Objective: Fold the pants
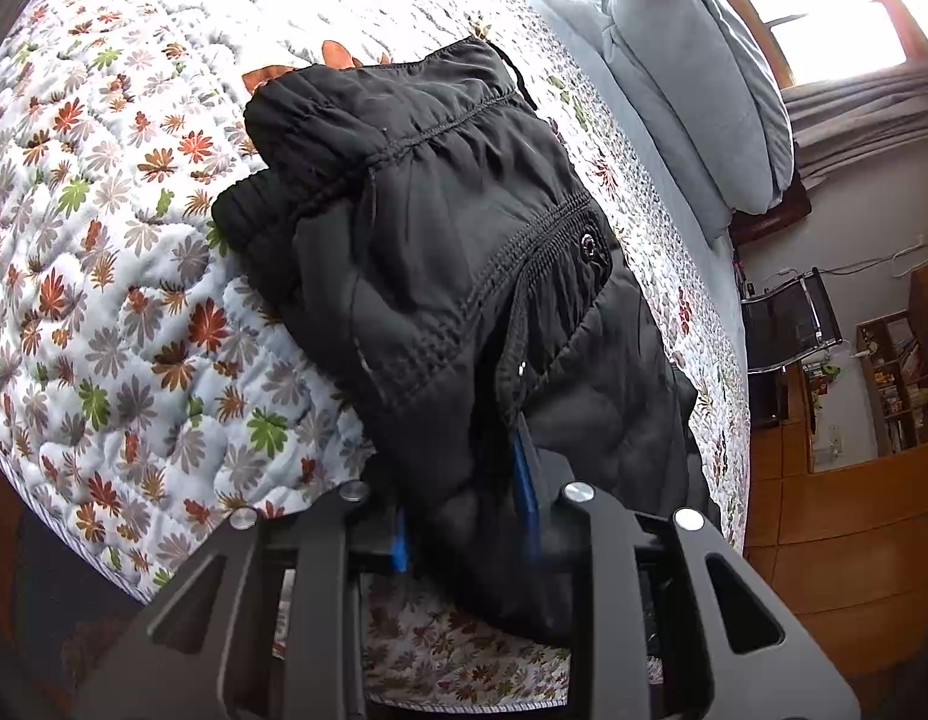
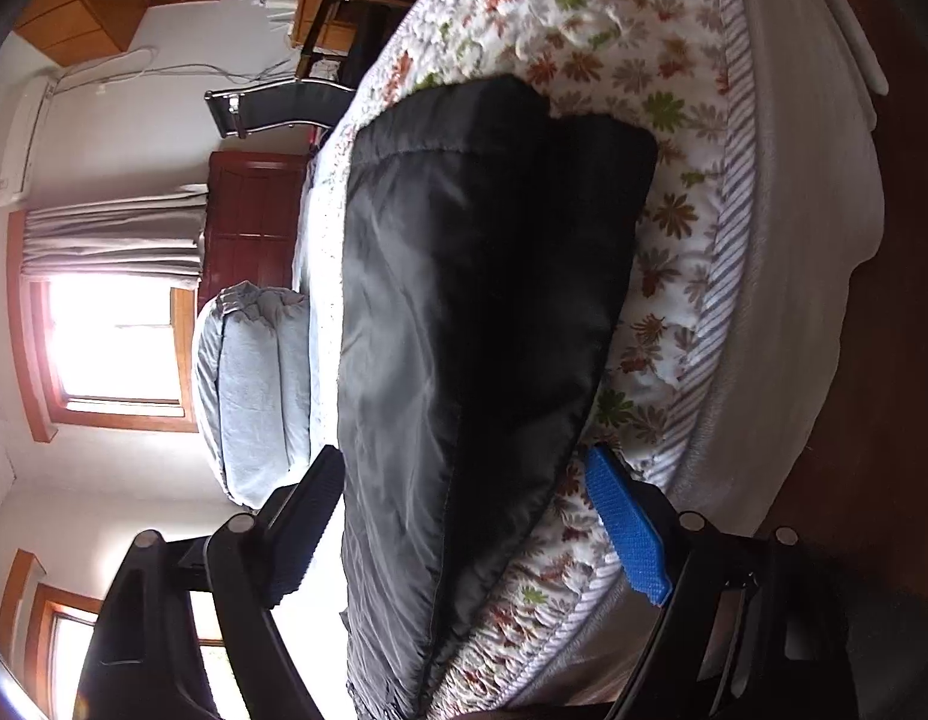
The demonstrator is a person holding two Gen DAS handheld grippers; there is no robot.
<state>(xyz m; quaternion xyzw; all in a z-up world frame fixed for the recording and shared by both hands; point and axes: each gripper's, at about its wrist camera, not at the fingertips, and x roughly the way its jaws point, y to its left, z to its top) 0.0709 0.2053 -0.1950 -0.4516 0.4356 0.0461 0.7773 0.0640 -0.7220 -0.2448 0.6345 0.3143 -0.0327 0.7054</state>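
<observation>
Black pants (image 1: 440,252) lie folded on a floral quilt (image 1: 104,240), waistband away from me in the left wrist view. My left gripper (image 1: 464,516) is shut on the near part of the pants, its blue pads pressed into the cloth. In the right wrist view the pants (image 2: 476,324) show as a smooth black leg panel on the quilt (image 2: 662,276). My right gripper (image 2: 464,516) is open, one finger on each side of the cloth, with the blue pad (image 2: 629,531) beside the fabric's edge.
A grey pillow (image 1: 698,84) lies on the bed beyond the pants. A black chair (image 1: 788,318), wooden shelves (image 1: 896,372) and a curtained window (image 2: 116,336) stand past the bed. The bed's striped edge (image 2: 734,228) runs near the pants.
</observation>
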